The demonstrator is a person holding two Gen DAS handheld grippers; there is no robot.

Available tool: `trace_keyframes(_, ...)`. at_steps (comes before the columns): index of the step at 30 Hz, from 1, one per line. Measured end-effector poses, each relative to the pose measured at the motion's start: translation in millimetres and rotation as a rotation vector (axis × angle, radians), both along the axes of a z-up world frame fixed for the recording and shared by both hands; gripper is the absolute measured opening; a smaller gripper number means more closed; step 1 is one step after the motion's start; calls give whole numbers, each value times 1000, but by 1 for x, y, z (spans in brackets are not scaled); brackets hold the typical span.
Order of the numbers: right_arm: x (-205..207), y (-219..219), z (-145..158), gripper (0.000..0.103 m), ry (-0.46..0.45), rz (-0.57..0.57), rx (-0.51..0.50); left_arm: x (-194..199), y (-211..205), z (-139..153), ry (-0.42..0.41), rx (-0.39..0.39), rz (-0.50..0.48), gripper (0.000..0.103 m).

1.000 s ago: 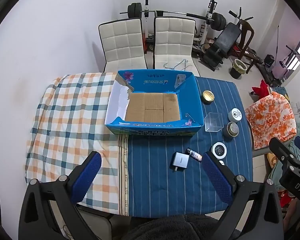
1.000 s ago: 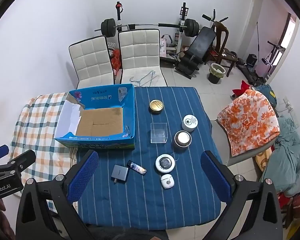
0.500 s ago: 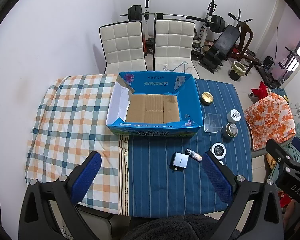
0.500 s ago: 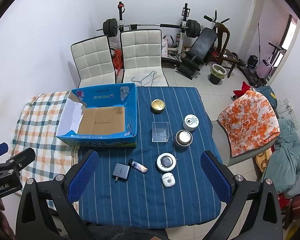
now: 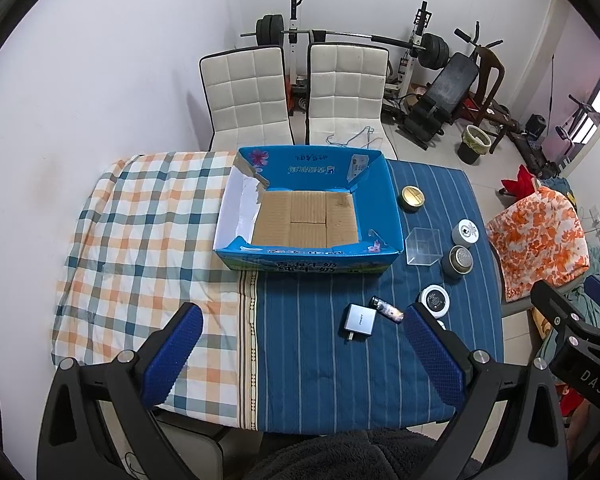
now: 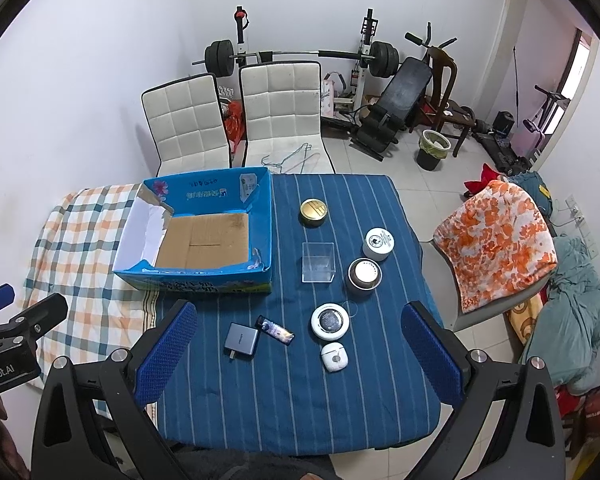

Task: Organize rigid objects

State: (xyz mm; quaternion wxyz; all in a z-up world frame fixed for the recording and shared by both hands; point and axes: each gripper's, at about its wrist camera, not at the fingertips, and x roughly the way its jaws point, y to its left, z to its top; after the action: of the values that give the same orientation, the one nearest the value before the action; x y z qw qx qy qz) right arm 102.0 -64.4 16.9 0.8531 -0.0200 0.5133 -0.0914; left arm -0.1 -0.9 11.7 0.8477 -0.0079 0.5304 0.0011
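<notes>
The big blue box [image 6: 204, 236] sits on the table [image 6: 300, 400], and its top is open. Inside there is only the brown cardboard floor. Nothing has been put in it.

All the small things lie on the blue striped cloth, outside the box. The gold round tin [image 6: 313, 212] is just beside the far right corner of the box. The clear plastic cube [image 6: 318, 262] is just beside the right wall of the box, and it looks empty. Past the cube, further from the box, are a white round jar [image 6: 378, 243] and a dark round jar [image 6: 364, 276]. In front of the box, on the near side, lie a grey charger [image 6: 241, 339] and a little dark lighter [image 6: 275, 329], close together. A flat white round case [image 6: 329, 321] and a small white earbud case [image 6: 334, 356] are further right from them.

The left gripper [image 5: 300, 358] is spread wide and holds nothing. It hangs above the near edge of the table, in front of the box. The right gripper [image 6: 298, 358] is spread wide too, with nothing in it, above the near side where the charger lies.
</notes>
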Motion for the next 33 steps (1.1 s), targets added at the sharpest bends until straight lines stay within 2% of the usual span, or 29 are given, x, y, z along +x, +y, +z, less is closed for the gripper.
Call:
trace_keyframes(29,-14,-3,21,103,-19,3,0,-4,3,6,-14,-4,1,103)
trace_keyframes(33,-13,-1,25,103,-22,2,-3,-7,-5,18,-21,-5,3,103)
